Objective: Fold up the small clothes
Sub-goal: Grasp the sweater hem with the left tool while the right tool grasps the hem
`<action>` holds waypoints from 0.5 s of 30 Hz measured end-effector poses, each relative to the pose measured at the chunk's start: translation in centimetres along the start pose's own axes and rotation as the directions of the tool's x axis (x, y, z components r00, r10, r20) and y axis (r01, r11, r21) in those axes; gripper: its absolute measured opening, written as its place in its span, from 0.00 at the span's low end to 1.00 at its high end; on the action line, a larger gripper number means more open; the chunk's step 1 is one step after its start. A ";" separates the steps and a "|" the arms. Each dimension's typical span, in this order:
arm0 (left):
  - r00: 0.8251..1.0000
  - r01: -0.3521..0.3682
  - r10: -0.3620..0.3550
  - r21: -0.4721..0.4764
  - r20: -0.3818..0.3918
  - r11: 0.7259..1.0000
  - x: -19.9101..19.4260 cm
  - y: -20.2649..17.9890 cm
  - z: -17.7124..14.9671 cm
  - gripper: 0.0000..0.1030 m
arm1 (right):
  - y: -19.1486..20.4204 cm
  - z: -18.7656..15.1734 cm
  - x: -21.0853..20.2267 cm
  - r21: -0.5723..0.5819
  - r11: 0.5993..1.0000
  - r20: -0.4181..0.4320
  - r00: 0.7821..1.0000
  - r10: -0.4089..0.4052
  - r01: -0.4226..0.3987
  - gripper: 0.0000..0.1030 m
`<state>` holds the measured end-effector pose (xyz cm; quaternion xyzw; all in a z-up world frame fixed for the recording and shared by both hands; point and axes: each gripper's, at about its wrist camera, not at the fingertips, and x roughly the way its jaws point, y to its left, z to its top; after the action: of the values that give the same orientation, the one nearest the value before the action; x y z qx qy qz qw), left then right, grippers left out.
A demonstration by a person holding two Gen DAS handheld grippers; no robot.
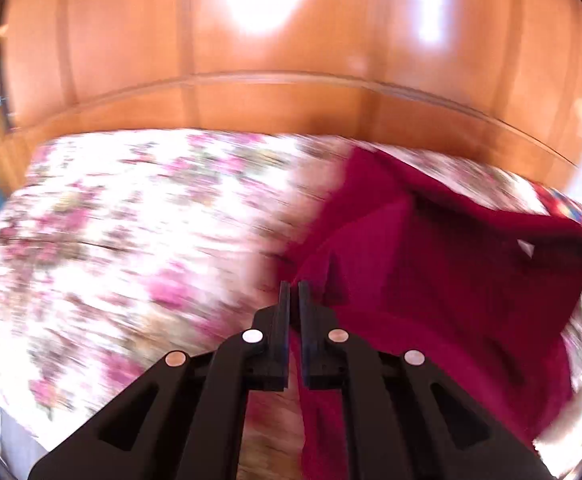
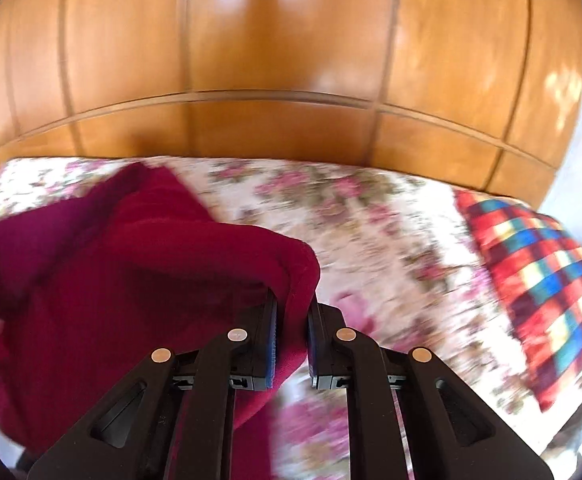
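Observation:
A dark red garment hangs lifted above the flowered bedspread, held up between both grippers. My left gripper is shut on one edge of it, which runs down between the two fingers. In the right wrist view my right gripper is shut on another corner of the same red garment, whose cloth bunches over the fingertips and drapes to the left. Both views are blurred by motion.
A glossy wooden wardrobe stands right behind the bed. A red, blue and white checked cloth lies on the flowered bedspread at the right. The left half of the bed shows only bedspread.

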<state>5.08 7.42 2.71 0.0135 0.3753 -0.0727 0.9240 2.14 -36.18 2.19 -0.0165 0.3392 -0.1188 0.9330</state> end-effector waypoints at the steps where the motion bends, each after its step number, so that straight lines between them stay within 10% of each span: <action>1: 0.999 -0.047 0.047 -0.020 0.010 0.999 0.3 1.8 0.9 0.03 | -0.6 0.3 0.4 0.002 1.000 -0.004 1.000 -0.016 0.016 0.11; 9: 0.968 -0.247 0.250 -0.150 0.005 0.957 4.4 11.1 7.1 0.03 | -8.3 3.4 9.7 0.108 0.979 -0.158 0.975 -0.156 0.174 0.11; 15: 0.922 -0.386 0.370 -0.193 -0.117 0.902 10.9 15.0 9.6 0.07 | -11.2 2.8 15.4 0.199 0.963 -0.310 0.944 -0.114 0.182 0.22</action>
<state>21.56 20.17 1.55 -0.0101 0.4064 0.1491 0.9014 12.93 -50.76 -4.09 0.0815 0.4569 -0.2277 0.8560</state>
